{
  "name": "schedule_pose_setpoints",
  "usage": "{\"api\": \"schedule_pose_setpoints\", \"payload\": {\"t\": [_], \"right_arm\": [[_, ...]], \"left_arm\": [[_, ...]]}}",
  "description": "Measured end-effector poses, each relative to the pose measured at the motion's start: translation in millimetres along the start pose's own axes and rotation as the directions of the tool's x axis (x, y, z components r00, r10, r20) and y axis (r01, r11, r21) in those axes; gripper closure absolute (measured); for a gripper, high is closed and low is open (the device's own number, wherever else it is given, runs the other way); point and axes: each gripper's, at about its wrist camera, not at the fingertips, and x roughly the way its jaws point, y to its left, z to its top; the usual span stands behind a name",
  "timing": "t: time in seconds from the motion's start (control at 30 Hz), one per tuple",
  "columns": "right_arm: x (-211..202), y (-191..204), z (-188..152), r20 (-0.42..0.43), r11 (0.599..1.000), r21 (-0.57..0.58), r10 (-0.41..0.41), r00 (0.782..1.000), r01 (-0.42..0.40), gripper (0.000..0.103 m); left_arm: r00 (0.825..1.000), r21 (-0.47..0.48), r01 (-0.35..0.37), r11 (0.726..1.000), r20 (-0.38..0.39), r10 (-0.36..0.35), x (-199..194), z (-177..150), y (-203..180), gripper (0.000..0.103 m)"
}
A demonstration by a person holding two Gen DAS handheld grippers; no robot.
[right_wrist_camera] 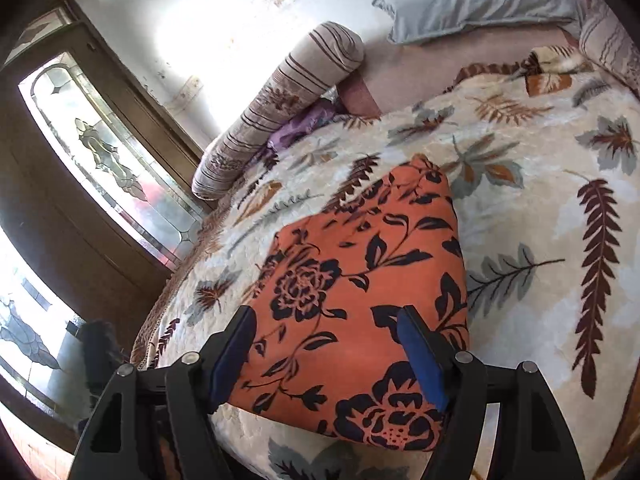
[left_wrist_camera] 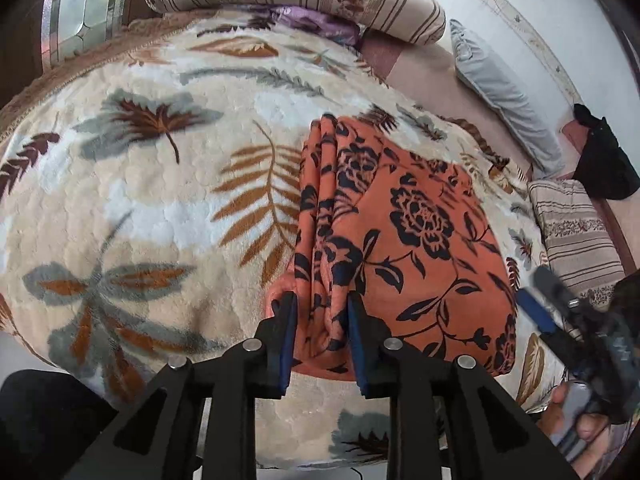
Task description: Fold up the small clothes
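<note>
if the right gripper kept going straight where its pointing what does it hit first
Most likely the folded orange floral cloth: the right gripper angles down with open jaws straddling its near end. Depth is unclear; the leaf-print blanket lies under it.

The left gripper is built of matte black plastic arms with cut-out slots, joined by round silver pivot pins. Its two fingers are flat black bars faced on the inner side with dark blue pads. The right gripper has the same build: black slotted arms, silver pins behind the fingers, blue pads inside. A hand grips a grey handle behind the right gripper's fingers.
</note>
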Motion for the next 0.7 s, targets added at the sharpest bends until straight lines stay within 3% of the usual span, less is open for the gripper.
{"api": "schedule_pose_setpoints", "payload": {"t": [0.07, 0.23, 0.3, 0.33, 0.37, 0.4, 0.43, 0.5, 0.6, 0.63, 0.7], "right_arm": [[19, -17, -11, -0.065, 0.997, 0.074, 0.028, 0.997, -0.024, 0.027], [21, -28, -24, -0.054, 0.986, 0.134, 0.107, 0.993, -0.099, 0.026], [21, -29, -24, -0.057, 0.983, 0.147, 0.123, 0.991, -0.113, 0.026], [20, -30, -23, -0.066, 0.981, 0.155, 0.132, 0.989, -0.120, 0.026], [20, -31, -22, -0.084, 0.977, 0.168, 0.148, 0.985, -0.132, 0.026], [17, -33, -21, -0.104, 0.970, 0.189, 0.173, 0.979, -0.151, 0.026], [10, -37, -19, -0.106, 0.959, 0.219, 0.207, 0.972, -0.180, 0.026], [-12, -53, -8, -0.041, 0.942, 0.261, 0.229, 0.972, -0.211, 0.026], [-30, -98, 9, 0.042, 0.928, 0.348, 0.125, 0.991, -0.132, 0.023], [-21, -114, 12, 0.002, 0.906, 0.409, 0.117, 0.993, -0.107, 0.023], [12, -129, 10, -0.124, 0.865, 0.488, 0.196, 0.973, -0.111, 0.023]], "left_arm": [[0.999, 0.011, -0.004, 1.000, 0.048, 0.003, -19, 10, -2, 0.071], [0.993, 0.086, 0.088, 0.992, 0.069, -0.094, -21, 42, -40, 0.065], [0.990, 0.144, 0.121, 0.982, 0.053, -0.130, -2, 50, -64, 0.050], [0.994, 0.160, 0.101, 0.982, 0.022, -0.106, 18, 53, -73, 0.047], [0.999, 0.171, 0.031, 0.985, -0.024, -0.027, 43, 54, -76, 0.046], [0.993, 0.154, -0.058, 0.986, -0.091, 0.073, 72, 53, -70, 0.052], [0.985, 0.133, -0.081, 0.988, -0.142, 0.100, 92, 47, -60, 0.057], [0.993, 0.167, -0.082, 0.983, -0.076, 0.095, 87, 40, -60, 0.056], [0.990, 0.196, -0.117, 0.974, -0.057, 0.130, 85, 35, -66, 0.056], [0.991, 0.186, -0.110, 0.976, -0.058, 0.123, 85, 35, -64, 0.056], [0.992, 0.177, -0.099, 0.979, -0.060, 0.111, 84, 37, -61, 0.056]]}}
